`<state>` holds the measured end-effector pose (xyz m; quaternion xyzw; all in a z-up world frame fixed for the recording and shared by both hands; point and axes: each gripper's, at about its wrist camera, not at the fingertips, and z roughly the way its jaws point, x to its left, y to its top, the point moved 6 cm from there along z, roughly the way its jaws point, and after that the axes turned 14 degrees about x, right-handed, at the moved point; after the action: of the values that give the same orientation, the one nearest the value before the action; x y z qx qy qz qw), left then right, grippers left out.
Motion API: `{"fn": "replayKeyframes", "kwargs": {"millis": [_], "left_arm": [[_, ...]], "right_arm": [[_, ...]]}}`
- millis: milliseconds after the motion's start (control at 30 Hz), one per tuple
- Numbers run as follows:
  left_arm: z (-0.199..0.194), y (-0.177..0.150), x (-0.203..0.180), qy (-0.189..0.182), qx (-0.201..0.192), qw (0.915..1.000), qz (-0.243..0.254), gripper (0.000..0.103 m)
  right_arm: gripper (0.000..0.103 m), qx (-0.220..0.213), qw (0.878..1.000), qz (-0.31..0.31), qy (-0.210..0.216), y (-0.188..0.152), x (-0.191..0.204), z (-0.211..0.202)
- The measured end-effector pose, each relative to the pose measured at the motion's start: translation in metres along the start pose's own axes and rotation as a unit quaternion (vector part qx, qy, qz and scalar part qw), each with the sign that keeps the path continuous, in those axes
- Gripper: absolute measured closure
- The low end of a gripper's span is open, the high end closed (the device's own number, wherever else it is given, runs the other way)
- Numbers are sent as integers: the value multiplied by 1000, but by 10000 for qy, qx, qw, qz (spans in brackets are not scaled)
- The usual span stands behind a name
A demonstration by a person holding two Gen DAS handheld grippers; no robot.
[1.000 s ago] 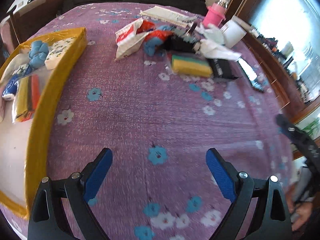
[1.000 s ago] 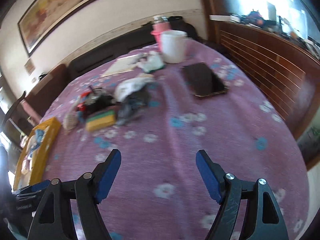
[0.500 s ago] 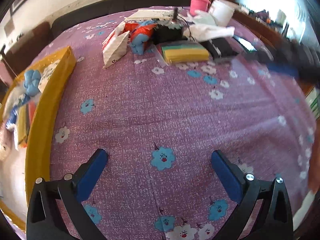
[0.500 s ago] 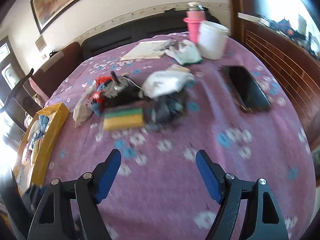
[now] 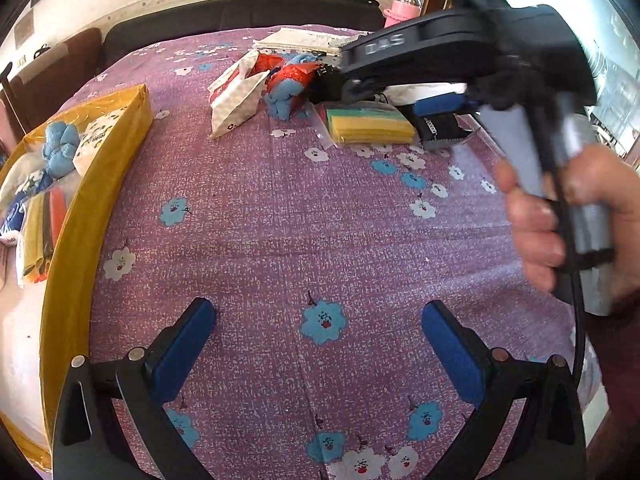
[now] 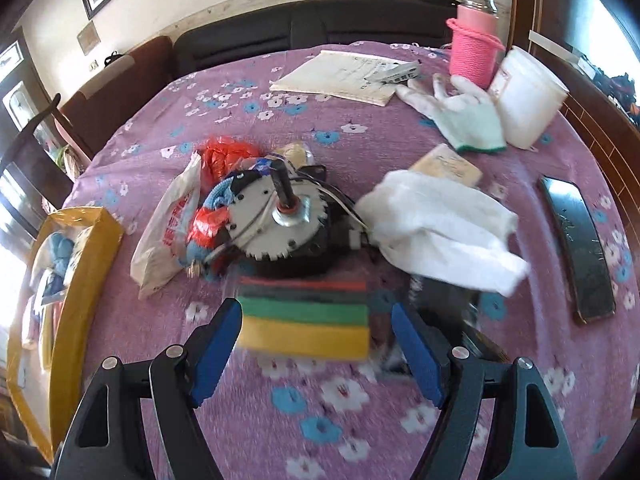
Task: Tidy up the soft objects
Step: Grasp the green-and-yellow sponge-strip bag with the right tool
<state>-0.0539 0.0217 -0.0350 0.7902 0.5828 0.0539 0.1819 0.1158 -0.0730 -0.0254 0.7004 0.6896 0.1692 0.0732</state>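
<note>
At the far left sits a yellow box (image 5: 100,184) on the worktop (image 5: 280,220), which has a purple cloth with blue and white flowers. Inside the box lie a blue fluffy thing (image 5: 60,148) and some packs.

The left hand-held gripper (image 5: 318,354) hangs over bare cloth near the box. Its blue pads stand wide apart, with nothing between them.

Further along is a messy pile. There is a white plastic bag (image 6: 168,236), then a red bag (image 6: 224,156), then a round metal motor (image 6: 280,220) with a black stick poking up. Just in front of the motor lies a pack of sponges (image 6: 306,326), with green and yellow stripes.

The right hand-held gripper (image 6: 316,344) is right at the sponges. Its pads are open, one on each side of the pack, and do not seem to squeeze it. This part is blurry.

To the right lie a white cloth (image 6: 440,228), a glove (image 6: 468,120), a white tub (image 6: 528,104) and a pink bottle (image 6: 474,48). A black phone (image 6: 580,248) lies near the right edge. A hand (image 5: 572,216) holds the right tool's grey handle.
</note>
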Motion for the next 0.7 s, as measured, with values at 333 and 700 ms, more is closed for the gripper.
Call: {"fn": "replayKeyframes", "kwargs": {"millis": [333,700], "left_arm": [[0,0,1,-8,0,10000,-5,0],[4,-1,-2,158,63,9998,63,0]], "right_arm": [[25,314,9991,-144,-242,11,10,28],[25,739,9965,-156,371,-69,-27,-2]]}}
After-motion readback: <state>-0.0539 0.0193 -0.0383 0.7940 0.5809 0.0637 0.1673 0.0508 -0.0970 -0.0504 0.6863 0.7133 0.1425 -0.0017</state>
